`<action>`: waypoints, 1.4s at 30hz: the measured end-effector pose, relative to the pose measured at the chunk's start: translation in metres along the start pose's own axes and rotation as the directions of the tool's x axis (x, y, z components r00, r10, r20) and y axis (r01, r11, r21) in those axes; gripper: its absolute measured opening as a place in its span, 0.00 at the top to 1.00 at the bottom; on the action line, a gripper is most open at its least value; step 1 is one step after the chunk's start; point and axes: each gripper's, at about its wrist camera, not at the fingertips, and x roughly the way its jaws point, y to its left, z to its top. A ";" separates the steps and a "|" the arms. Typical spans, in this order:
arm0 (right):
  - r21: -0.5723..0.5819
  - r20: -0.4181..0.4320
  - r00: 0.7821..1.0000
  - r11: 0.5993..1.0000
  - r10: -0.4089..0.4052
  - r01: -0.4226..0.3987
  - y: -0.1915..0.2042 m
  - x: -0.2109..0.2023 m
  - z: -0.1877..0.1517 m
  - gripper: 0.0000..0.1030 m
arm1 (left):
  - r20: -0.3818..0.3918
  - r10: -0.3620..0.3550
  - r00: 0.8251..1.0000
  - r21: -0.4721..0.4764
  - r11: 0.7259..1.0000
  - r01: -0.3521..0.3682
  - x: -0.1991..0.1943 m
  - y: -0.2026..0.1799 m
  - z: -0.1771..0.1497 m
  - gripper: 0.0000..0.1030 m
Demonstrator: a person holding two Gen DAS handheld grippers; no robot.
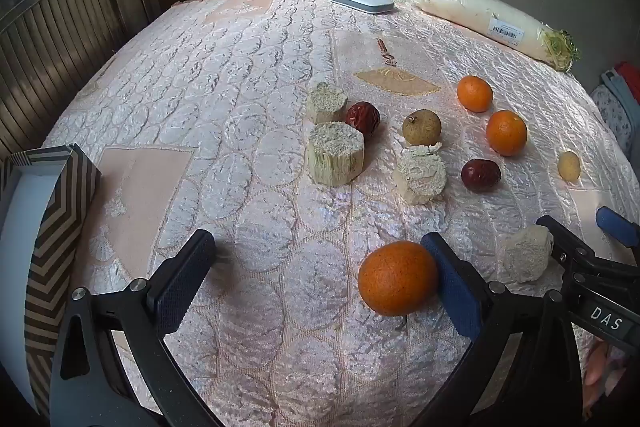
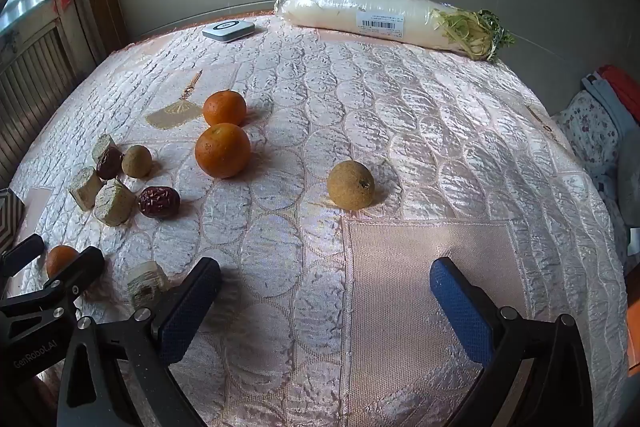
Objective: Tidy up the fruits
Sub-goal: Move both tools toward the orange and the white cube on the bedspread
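Observation:
Fruits lie scattered on a pink quilted cloth [image 1: 248, 99]. My left gripper [image 1: 318, 255] stands open; an orange [image 1: 396, 277] rests against the inside of its right finger, unpinched. Farther off lie two more oranges [image 1: 475, 93] [image 1: 506, 132], two red dates [image 1: 363, 117] [image 1: 480, 174], two brown longans [image 1: 421, 126] [image 1: 569, 165] and several pale sugarcane chunks [image 1: 335, 157]. My right gripper [image 2: 326, 287] is open over bare cloth, with a longan [image 2: 351, 184] ahead of it and two oranges [image 2: 222, 149] [image 2: 224, 107] to its left. Another sugarcane chunk [image 2: 146, 283] lies between the two grippers.
A striped box [image 1: 48, 235] stands at the left edge of the left wrist view. A wrapped white radish [image 2: 384, 17] and a flat white device [image 2: 229, 30] lie at the far side near the wall. Folded clothes [image 2: 600, 123] sit off the right edge.

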 end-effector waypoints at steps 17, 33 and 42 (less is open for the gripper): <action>-0.054 0.054 0.997 0.997 0.049 -0.046 0.003 -0.060 0.012 0.00 | -0.052 -0.051 0.997 -0.045 0.998 0.049 -0.051 0.025 0.026 0.01; -0.116 0.085 0.992 0.990 0.091 -0.081 0.024 -0.088 0.021 0.01 | -0.030 -0.060 0.998 -0.047 0.997 0.059 -0.072 0.034 0.032 0.01; -0.114 0.081 0.990 0.988 0.113 -0.103 0.026 -0.090 0.020 0.03 | -0.038 -0.062 0.997 -0.047 0.997 0.060 -0.072 0.035 0.031 0.01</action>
